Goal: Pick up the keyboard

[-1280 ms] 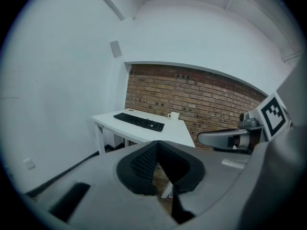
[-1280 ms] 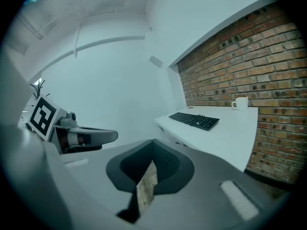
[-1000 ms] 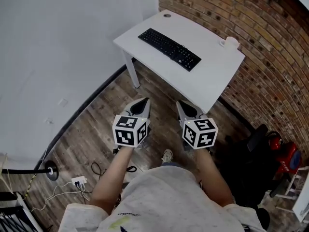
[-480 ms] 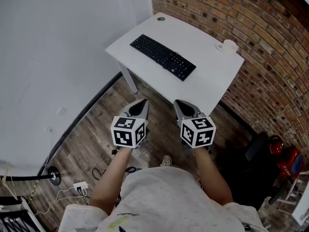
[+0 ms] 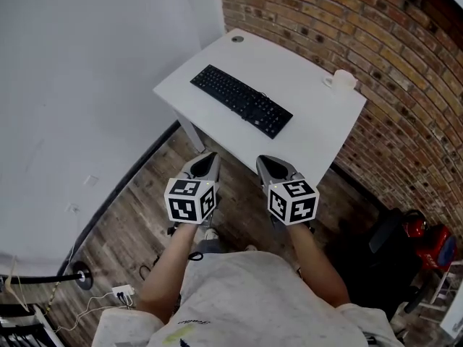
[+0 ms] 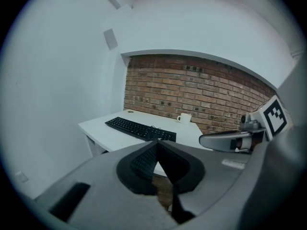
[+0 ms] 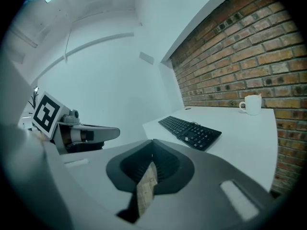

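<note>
Head view: a person stands on a wooden plank floor (image 5: 137, 215), holding the left tongs (image 5: 206, 157) and right tongs (image 5: 269, 161) side by side. Both stop short of the white flat-topped bench (image 5: 311, 114). The black rectangular plastic keyboard (image 5: 241, 100) lies diagonally across the bench top. A small white mug (image 5: 343, 79), apparently ceramic, stands by the red brick wall (image 5: 376, 42).

Left gripper view: the left tongs are closed tip to tip on nothing. The keyboard rests on the bench beyond them, and the right tongs show alongside.

Right gripper view: the right tongs are likewise closed and empty. The keyboard lies ahead, well apart from the mug.
</note>
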Demonstrator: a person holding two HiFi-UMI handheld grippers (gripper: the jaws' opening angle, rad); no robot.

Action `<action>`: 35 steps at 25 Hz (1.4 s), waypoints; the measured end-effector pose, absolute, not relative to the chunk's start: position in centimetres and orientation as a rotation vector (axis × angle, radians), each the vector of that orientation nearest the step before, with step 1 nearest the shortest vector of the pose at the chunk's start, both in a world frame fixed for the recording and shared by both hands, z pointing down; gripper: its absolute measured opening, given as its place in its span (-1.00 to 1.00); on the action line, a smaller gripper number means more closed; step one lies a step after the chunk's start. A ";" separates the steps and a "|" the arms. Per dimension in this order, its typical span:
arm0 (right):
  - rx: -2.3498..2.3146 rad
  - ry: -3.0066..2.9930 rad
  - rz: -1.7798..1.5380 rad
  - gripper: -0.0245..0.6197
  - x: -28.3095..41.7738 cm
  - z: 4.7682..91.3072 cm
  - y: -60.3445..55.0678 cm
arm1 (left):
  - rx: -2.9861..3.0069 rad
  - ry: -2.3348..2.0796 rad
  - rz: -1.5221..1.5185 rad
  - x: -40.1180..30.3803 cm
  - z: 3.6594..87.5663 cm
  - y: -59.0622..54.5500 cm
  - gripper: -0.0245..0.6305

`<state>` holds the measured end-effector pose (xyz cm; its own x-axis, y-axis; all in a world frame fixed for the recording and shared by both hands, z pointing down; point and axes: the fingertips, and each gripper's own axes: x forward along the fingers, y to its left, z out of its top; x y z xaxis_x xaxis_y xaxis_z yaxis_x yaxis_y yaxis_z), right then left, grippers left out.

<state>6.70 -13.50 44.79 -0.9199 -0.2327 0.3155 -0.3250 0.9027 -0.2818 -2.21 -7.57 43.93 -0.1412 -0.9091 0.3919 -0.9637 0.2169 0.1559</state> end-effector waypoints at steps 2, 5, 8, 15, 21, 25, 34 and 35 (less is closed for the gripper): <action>0.426 -2.788 0.479 -0.89 5.9 45.0 -14.3 | 1.737 -2.095 0.179 -3.3 44.2 -8.3 -0.94; 0.448 -2.778 0.477 -0.89 4.2 45.3 -15.5 | 1.750 -2.082 0.175 -5.3 44.5 -9.7 -0.94; 0.482 -2.765 0.469 -0.89 2.3 45.7 -16.7 | 1.773 -2.059 0.173 -7.6 45.1 -11.2 -0.94; 0.677 -2.704 0.504 -0.89 -2.3 46.8 -20.4 | 1.878 -1.928 0.182 -13.9 46.3 -15.8 -0.94; 0.888 -2.633 0.565 -0.89 -6.6 47.2 -23.1 | 1.983 -1.790 0.228 -20.3 46.6 -19.7 -0.94; 1.016 -2.583 0.582 -0.89 -8.8 48.0 -24.3 | 2.041 -1.715 0.244 -24.0 47.3 -21.9 -0.94; 1.254 -2.462 0.626 -0.89 -11.4 49.4 -25.9 | 2.131 -1.571 0.289 -29.3 48.5 -24.9 -0.94; 1.277 -2.452 0.625 -0.89 -11.4 49.5 -26.0 | 2.143 -1.561 0.292 -29.7 48.6 -25.2 -0.94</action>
<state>-11.42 -26.02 49.46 -0.5567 -0.6949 0.4552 -0.8280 0.5086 -0.2362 -29.69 -25.23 48.61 0.3305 -0.8386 0.4331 -0.9384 -0.2428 0.2460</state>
